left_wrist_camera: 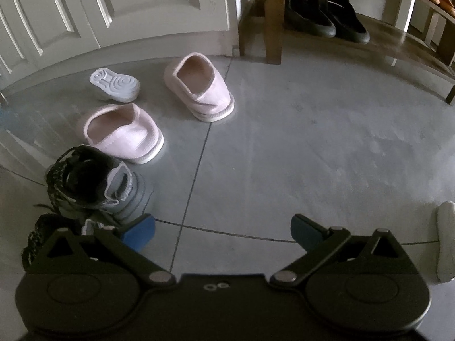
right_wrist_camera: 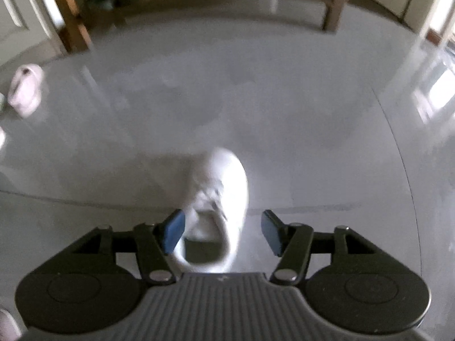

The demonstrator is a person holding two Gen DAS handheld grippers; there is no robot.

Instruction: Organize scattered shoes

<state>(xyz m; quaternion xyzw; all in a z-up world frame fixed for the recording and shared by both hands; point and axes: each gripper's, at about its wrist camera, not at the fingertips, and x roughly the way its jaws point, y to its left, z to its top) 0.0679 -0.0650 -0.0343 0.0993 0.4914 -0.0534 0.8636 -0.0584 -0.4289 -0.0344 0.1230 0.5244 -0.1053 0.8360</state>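
In the right wrist view a white lace-up sneaker (right_wrist_camera: 224, 176) stands on the grey floor, toe pointing away, heel between my right gripper's (right_wrist_camera: 223, 232) jaws. Those jaws stand open: the left pad is close against the shoe's side and the right pad is clear of it. My left gripper (left_wrist_camera: 223, 233) is open over bare floor with nothing in it. Ahead of it lie two pink slip-ons (left_wrist_camera: 199, 85) (left_wrist_camera: 125, 133), an overturned shoe showing its pale sole (left_wrist_camera: 115, 83), and dark grey sneakers (left_wrist_camera: 96, 184) just left of its left pad.
A wooden shoe rack (left_wrist_camera: 384, 42) stands at the back right with a pair of black shoes (left_wrist_camera: 324, 17) on its low shelf. White panelled doors (left_wrist_camera: 113, 8) close off the back left. Another white shoe (left_wrist_camera: 446, 244) shows at the right edge.
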